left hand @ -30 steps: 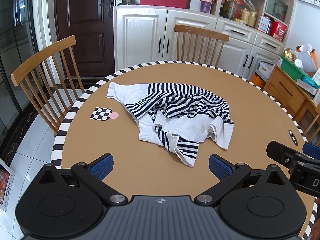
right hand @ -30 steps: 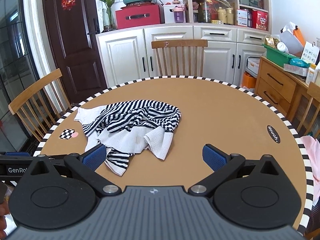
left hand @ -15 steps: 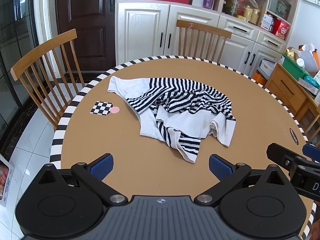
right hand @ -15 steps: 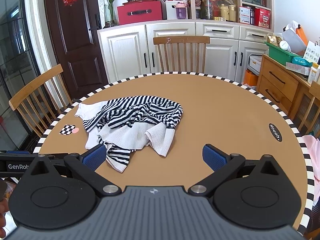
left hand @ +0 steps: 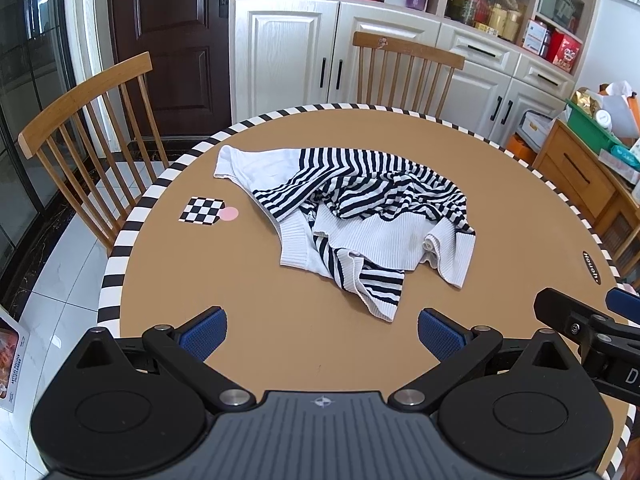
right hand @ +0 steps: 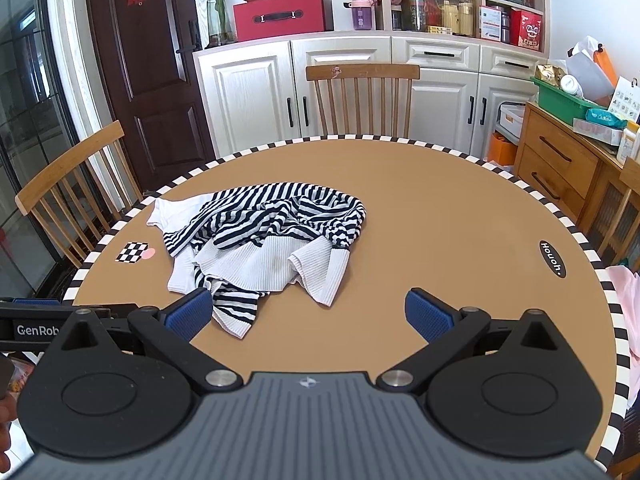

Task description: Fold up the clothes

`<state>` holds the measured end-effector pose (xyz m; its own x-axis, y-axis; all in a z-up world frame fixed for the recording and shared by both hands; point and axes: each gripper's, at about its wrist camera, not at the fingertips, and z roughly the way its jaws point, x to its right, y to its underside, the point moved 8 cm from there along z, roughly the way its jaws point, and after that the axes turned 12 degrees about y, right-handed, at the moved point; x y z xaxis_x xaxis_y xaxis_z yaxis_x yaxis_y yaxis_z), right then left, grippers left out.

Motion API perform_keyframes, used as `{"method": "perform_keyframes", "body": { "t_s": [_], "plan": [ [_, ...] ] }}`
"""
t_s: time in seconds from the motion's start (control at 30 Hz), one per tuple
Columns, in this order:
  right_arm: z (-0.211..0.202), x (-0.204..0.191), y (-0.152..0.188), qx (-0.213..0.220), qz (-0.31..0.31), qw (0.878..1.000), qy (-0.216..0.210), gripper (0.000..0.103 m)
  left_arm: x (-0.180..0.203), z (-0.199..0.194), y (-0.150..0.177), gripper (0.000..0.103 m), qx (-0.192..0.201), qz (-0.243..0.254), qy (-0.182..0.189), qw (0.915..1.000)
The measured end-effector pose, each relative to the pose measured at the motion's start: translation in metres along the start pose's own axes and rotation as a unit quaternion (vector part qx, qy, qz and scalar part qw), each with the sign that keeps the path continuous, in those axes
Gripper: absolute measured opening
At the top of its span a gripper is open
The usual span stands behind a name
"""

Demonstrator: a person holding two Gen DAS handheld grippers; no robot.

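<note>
A crumpled black-and-white striped sweater [left hand: 360,216] lies in a heap on the round brown table [left hand: 280,336]; it also shows in the right wrist view [right hand: 272,248]. My left gripper [left hand: 322,338] is open and empty, hovering above the near table edge, short of the sweater's striped hem. My right gripper [right hand: 308,316] is open and empty, its left finger [right hand: 188,316] just beside the sweater's nearest striped corner. The right gripper's body shows at the right edge of the left wrist view [left hand: 588,332].
A checkerboard marker with a pink dot [left hand: 206,212] lies left of the sweater. Wooden chairs stand at the far side [left hand: 404,68] and left [left hand: 88,128]. The table has a striped rim [left hand: 120,248]. White cabinets and a wooden drawer unit [right hand: 560,168] stand behind.
Both grippers have moved slightly forward and lower toward the sweater, which now looks nearer. The sweater itself has not moved. Both stay open.
</note>
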<state>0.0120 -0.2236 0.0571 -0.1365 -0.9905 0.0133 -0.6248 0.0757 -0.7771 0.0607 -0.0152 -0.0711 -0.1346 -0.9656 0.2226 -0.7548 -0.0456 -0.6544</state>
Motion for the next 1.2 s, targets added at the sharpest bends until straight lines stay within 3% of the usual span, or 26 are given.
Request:
{"method": "perform_keyframes", "body": {
  "t_s": [0.5, 0.6, 0.7, 0.83, 1.0, 1.1, 1.2],
  "plan": [
    [0.017, 0.002, 0.005, -0.021, -0.001, 1.000, -0.007, 0.103, -0.011, 0.025, 0.005, 0.103, -0.029, -0.016, -0.005, 0.9994],
    [0.021, 0.001, -0.002, 0.003, -0.014, 1.000, -0.016, 0.103, -0.019, 0.036, 0.005, 0.103, -0.033, -0.029, -0.011, 0.9990],
    [0.025, -0.004, -0.017, 0.060, -0.059, 0.996, -0.032, 0.103, -0.035, 0.048, 0.004, 0.103, -0.019, -0.058, -0.027, 0.9978],
    [0.041, -0.026, -0.041, 0.134, -0.158, 0.976, -0.064, 0.103, -0.061, 0.067, -0.006, 0.103, 0.024, -0.095, -0.034, 0.9946],
    [0.085, -0.071, -0.064, 0.146, -0.273, 0.944, -0.109, 0.101, -0.086, 0.103, -0.023, 0.102, 0.042, -0.137, -0.036, 0.9890],
    [0.111, -0.100, -0.075, 0.155, -0.345, 0.918, -0.123, 0.101, -0.091, 0.118, -0.033, 0.099, 0.063, -0.142, -0.020, 0.9877],
    [0.138, -0.134, -0.074, 0.168, -0.428, 0.877, -0.139, 0.098, -0.092, 0.134, -0.038, 0.086, 0.058, -0.124, -0.009, 0.9905]
  ]
}}
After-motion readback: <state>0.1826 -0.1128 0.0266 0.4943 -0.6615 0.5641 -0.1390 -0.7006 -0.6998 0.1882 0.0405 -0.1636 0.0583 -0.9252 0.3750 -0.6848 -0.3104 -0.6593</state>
